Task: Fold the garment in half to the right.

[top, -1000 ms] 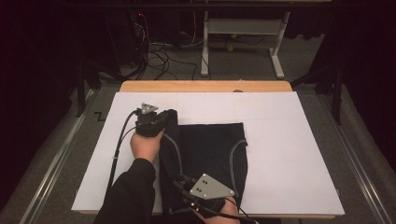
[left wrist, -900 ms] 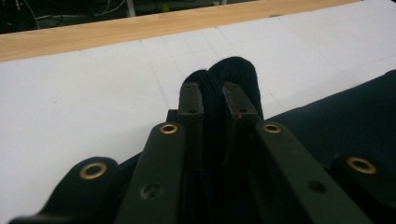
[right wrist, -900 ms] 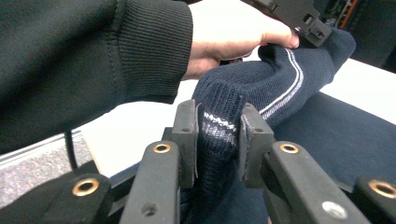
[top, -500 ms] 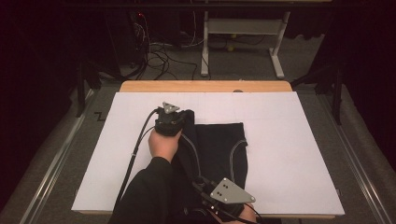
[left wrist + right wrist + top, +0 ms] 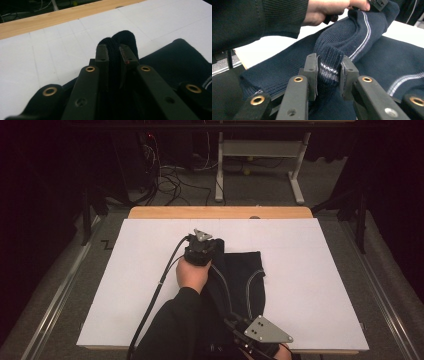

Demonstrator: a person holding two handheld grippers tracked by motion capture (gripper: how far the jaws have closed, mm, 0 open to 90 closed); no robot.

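At the mat's (image 5: 320, 285) centre lies a dark garment (image 5: 245, 275) — its 11 o'clock corner pinched by the left gripper (image 5: 114, 53), its 6 o'clock hem pinched by the right gripper (image 5: 329, 72) — probably to fold one side over.

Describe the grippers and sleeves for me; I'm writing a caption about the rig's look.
Both grippers are black. The left gripper and the right gripper each carry a grey three-cornered plate and trail a black cable. Up close, the jaws are flat black bars with brass-ringed holes, and the fingertips end in rectangular pads. The left hand is bare; its sleeve is dark ribbed knit.
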